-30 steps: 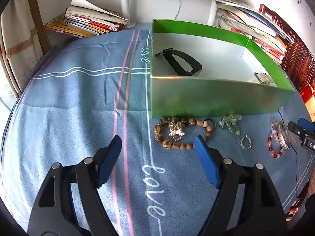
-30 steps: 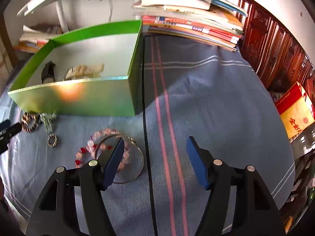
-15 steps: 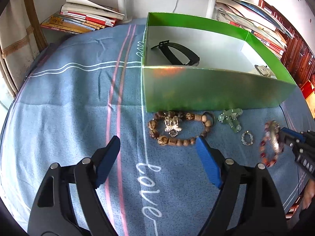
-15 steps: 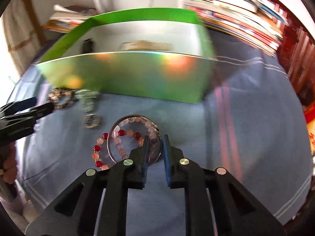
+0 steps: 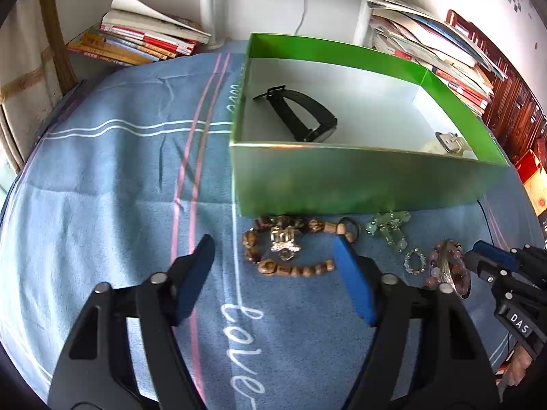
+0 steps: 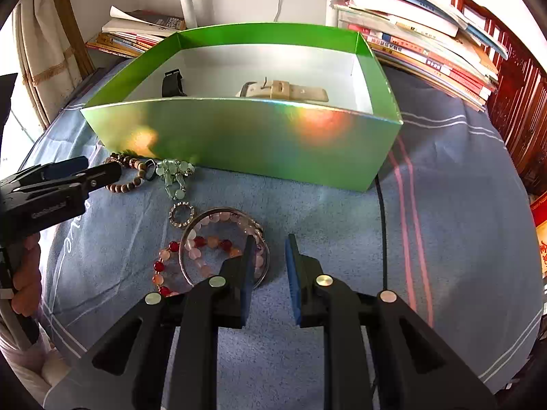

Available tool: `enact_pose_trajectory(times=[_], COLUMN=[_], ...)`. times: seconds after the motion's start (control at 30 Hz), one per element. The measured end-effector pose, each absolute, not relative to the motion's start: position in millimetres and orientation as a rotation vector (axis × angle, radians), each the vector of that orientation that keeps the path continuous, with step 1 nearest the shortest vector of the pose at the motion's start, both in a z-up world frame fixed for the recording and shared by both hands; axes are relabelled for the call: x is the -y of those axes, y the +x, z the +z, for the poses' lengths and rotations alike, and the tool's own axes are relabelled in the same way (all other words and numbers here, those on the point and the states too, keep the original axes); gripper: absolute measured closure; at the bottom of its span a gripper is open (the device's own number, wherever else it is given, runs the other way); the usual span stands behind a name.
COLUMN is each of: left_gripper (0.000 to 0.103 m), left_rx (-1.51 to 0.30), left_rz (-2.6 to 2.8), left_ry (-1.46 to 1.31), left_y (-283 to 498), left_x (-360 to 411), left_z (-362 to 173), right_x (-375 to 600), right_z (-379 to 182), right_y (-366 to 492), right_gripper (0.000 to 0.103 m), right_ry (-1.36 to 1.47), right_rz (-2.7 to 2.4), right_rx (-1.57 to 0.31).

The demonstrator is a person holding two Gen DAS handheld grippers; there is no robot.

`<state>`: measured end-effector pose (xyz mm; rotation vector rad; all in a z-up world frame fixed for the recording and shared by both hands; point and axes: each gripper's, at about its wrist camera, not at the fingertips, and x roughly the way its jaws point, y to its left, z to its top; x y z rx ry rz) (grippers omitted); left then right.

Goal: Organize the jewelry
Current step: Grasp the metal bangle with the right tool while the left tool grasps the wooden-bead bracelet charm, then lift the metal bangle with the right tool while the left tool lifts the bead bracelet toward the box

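A blue cloth [image 5: 102,177] with pink and white stripes covers the tabletop, and the white cursive word "love" [image 5: 244,345] is stitched on it near the left hand-held gripper [image 5: 273,259]. Stacks of books [image 6: 420,44] and magazines line the far edge against a white wall, dark carved wood stands at the right, and a curtain [image 6: 37,54] hangs at the left.

A green box [image 6: 246,136] with a white inside sits mid-cloth; a black watch strap [image 5: 297,116] and a pale buckled strap [image 6: 283,90] lie in it. Along its near wall the jewelry lies on the cloth: a brown bead bracelet [image 5: 290,268] around a clear crystal piece [image 5: 283,241], a pale green charm [image 6: 172,172], a small sparkly ring [image 6: 182,214], a pink and red bead bracelet [image 6: 201,242] and a silver bangle [image 6: 222,244].

The left hand-held gripper hangs over the brown bracelet, jaws spread but closing, nothing gripped. The right hand-held gripper [image 6: 270,263] has its jaws narrow and opening, the left one over the bangle's rim; whether it touches cannot be told. Its side reads "DAS" [image 5: 519,319].
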<state>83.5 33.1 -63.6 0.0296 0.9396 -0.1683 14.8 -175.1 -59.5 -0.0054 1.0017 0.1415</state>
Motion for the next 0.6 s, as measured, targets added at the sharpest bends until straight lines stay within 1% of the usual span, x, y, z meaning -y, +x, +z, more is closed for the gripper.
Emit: enact_pose_trajectory(times=[0.07, 0.13, 0.2, 0.23, 0.27, 0.3, 0.33, 0.4, 0.43, 0.5, 0.6], left_gripper=[0.052, 0.057, 0.058, 0.061, 0.066, 0.070, 0.071, 0.071, 0.071, 0.072, 0.080], left_rx=[-0.940, -0.948, -0.952, -0.951, -0.951, -0.953, -0.954, -0.951, -0.949, -0.940, -0.920], left_rz=[-0.172, -0.173, -0.167, -0.164, -0.160, -0.154, -0.149, -0.138, -0.137, -0.131, -0.130], left_ry=[0.033, 0.033, 0.033, 0.034, 0.035, 0.037, 0.038, 0.042, 0.044, 0.049, 0.055], left_y=[85.2, 87.6, 89.6, 89.7, 90.3, 91.3, 92.1, 91.9, 91.4, 89.9, 85.6], left_x=[-30.2, -28.5, -27.4, -28.0, -27.9, -27.9, -27.7, -27.8, -27.9, -28.4, -29.4], left_z=[-64.4, -66.9, -69.6, -70.5, -71.1, -72.0, -72.9, -73.3, -73.1, -71.5, -66.3], right_x=[175.6, 174.5, 173.9, 173.8, 172.8, 171.8, 171.4, 171.4, 170.9, 171.0, 175.6], right_z=[-59.0, -61.3, -62.6, -63.0, -63.4, -63.9, -64.0, -64.2, -64.0, -63.7, -62.3], right_y=[12.0, 11.0, 10.9, 11.6, 11.5, 11.5, 11.5, 11.2, 11.2, 11.5, 12.4], right_gripper=[0.084, 0.084, 0.084, 0.084, 0.084, 0.084, 0.085, 0.094, 0.096, 0.096, 0.096], right_ry=[-0.021, -0.038, -0.035, -0.037, -0.040, -0.041, -0.038, -0.026, -0.023, -0.019, -0.011], right_rz=[0.133, 0.125, 0.131, 0.135, 0.140, 0.148, 0.155, 0.174, 0.180, 0.185, 0.160], right_rx=[-0.999, -1.006, -1.004, -1.004, -1.003, -1.001, -1.001, -1.005, -1.006, -1.008, -1.007])
